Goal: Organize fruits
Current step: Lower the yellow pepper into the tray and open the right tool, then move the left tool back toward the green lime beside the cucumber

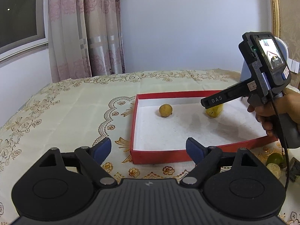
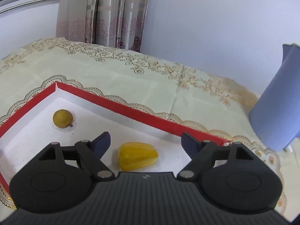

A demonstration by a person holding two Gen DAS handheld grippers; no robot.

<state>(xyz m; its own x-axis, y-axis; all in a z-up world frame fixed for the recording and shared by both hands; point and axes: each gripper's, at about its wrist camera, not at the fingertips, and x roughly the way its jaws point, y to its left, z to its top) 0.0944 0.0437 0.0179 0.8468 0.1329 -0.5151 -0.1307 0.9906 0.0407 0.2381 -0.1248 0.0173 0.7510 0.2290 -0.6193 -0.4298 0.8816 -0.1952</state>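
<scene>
Right gripper (image 2: 145, 140) jaws wide, clear of the yellow star fruit (image 2: 137, 156) lying near the red box (image 1: 159, 152) far wall; round fruit (image 2: 62, 118) by its far-left corner. Left gripper (image 1: 148, 148) wide, empty. Lift straight out; avoid nudging fruit. Green fruits (image 1: 275, 159) wait outside the near-right corner.

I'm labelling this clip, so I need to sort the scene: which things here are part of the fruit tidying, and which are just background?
Part of the job:
red box
round fruit
yellow fruit
green fruits, outside the box
left gripper, open
right gripper, open

Just there:
tablecloth
curtain
blue container
window
</scene>
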